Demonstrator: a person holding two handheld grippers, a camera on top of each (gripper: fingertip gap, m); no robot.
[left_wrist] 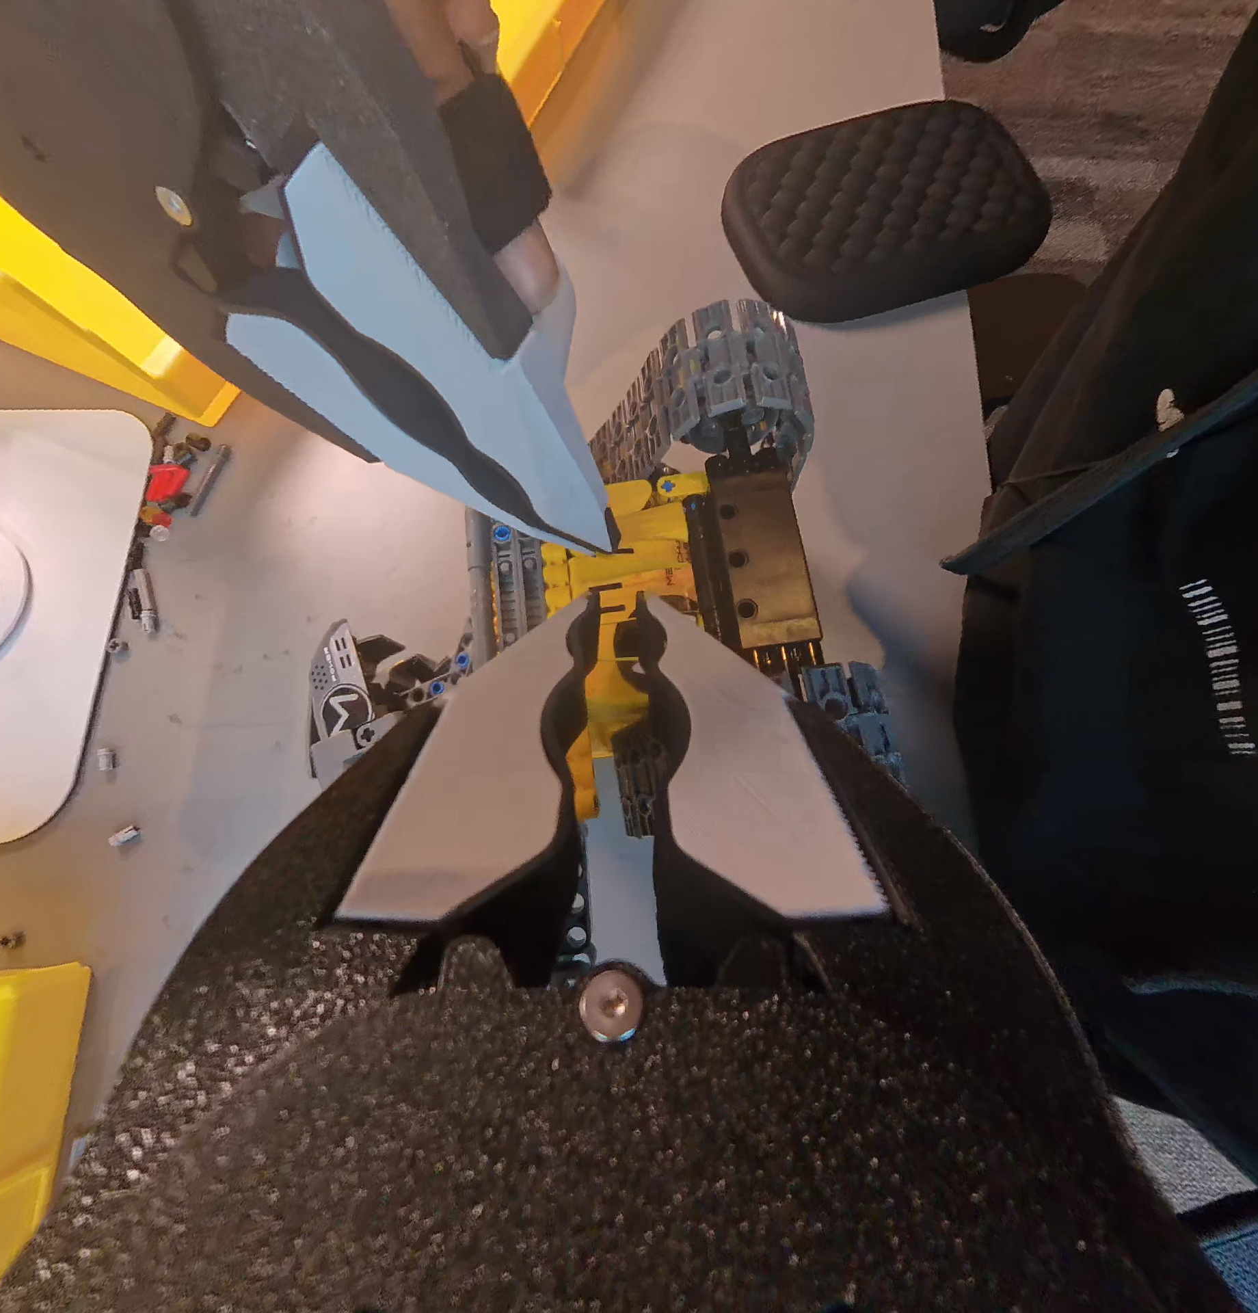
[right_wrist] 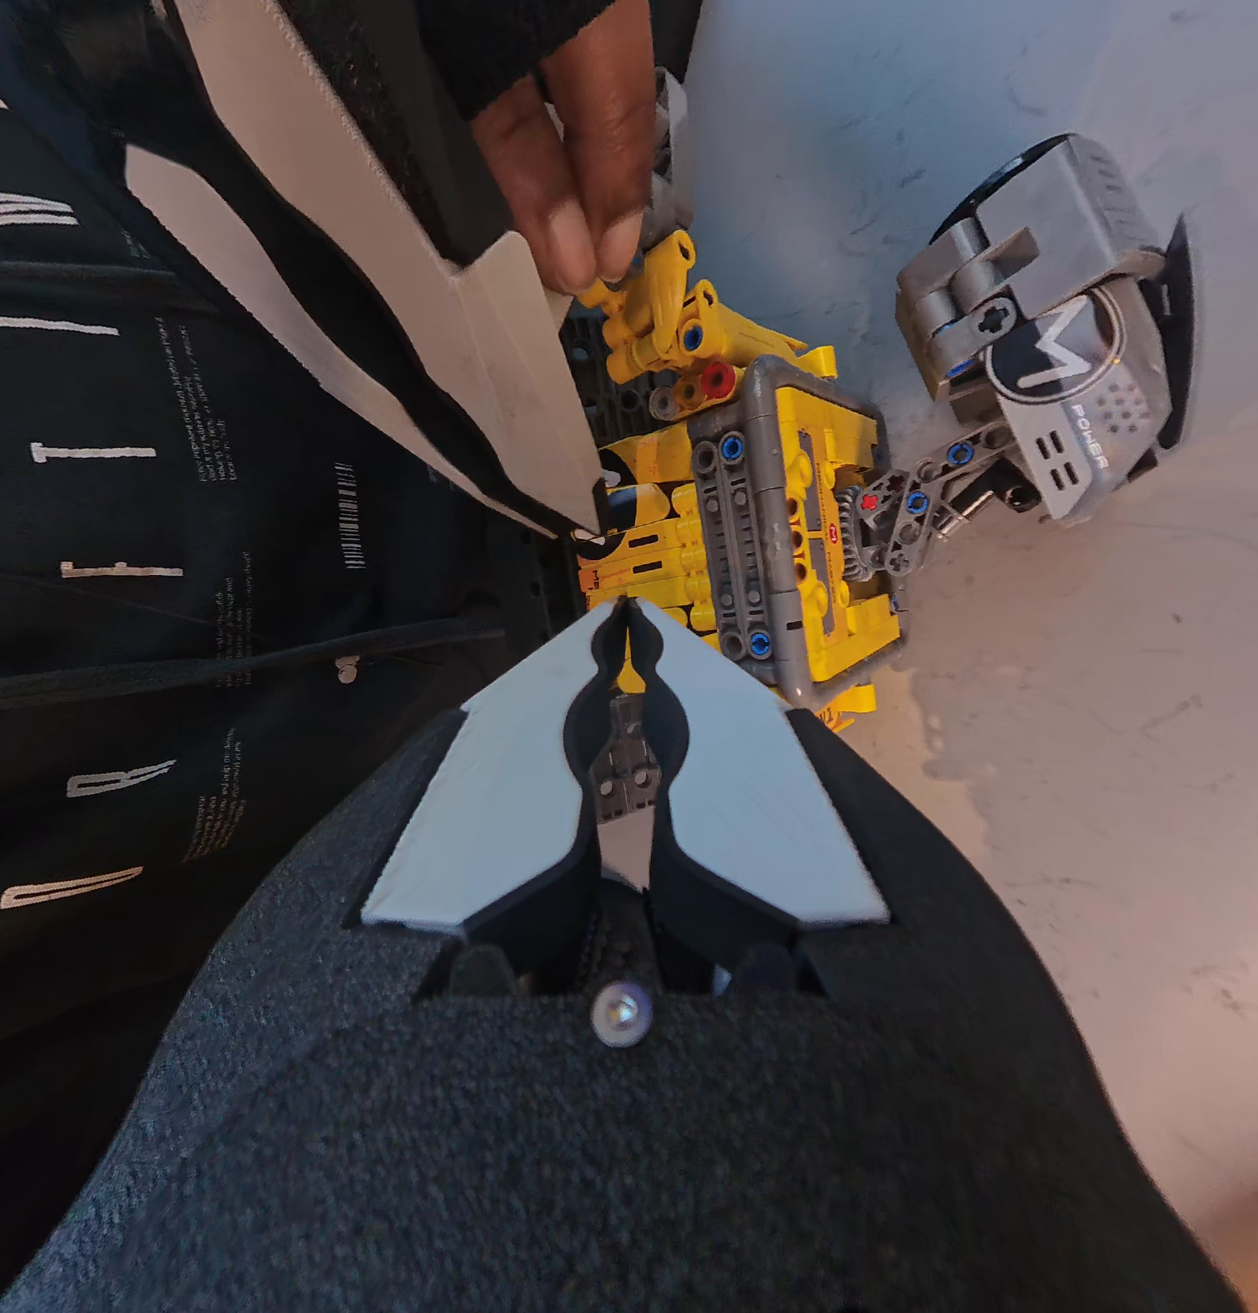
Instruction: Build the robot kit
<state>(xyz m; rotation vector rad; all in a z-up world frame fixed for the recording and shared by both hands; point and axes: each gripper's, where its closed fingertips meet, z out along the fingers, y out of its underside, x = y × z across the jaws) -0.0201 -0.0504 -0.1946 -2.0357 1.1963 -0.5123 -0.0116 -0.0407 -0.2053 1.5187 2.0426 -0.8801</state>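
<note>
Left gripper (left_wrist: 617,604): fingers a narrow slot apart at the tips, tips on the yellow top of the brick model (left_wrist: 637,561); a thin black piece sits at the tips, but whether they pinch it I can't tell. Right gripper (right_wrist: 625,602): tips closed together, touching the near yellow edge of the model; whether anything is nipped between them can't be made out.

Counts, big to small:
- 1 tabletop (left_wrist: 271,568), pale grey, scuffed.
- 1 person, dark printed garment (right_wrist: 150,497) along the tabletop's side; 2 fingers (right_wrist: 576,185) of one hand rest on a yellow linkage at the model's end.
- Yellow bins (left_wrist: 100,327) at the far left edge and at the near left corner; exact number unclear.
- 1 white plate-like base (left_wrist: 36,618) at the left edge.
- 1 black padded armrest (left_wrist: 885,220) past the far right edge.
- 1 brick model, mid-tabletop, close to the person's edge.
- 1 grey motor/power unit (right_wrist: 1066,341), round emblem, joined to the model by a grey liftarm linkage.
- Loose small parts (left_wrist: 168,490) by the white base: a red one, plus some black and grey pins; too small to count.

Model look: yellow blocky body with black stripe markings, grey tube frame around one side, two grey holed beams with blue pins, one red pin end, one black block with three holes along one flank. Grey linked track (left_wrist: 747,369) loops over a wheel at the far end; more track links show at the near end.
</note>
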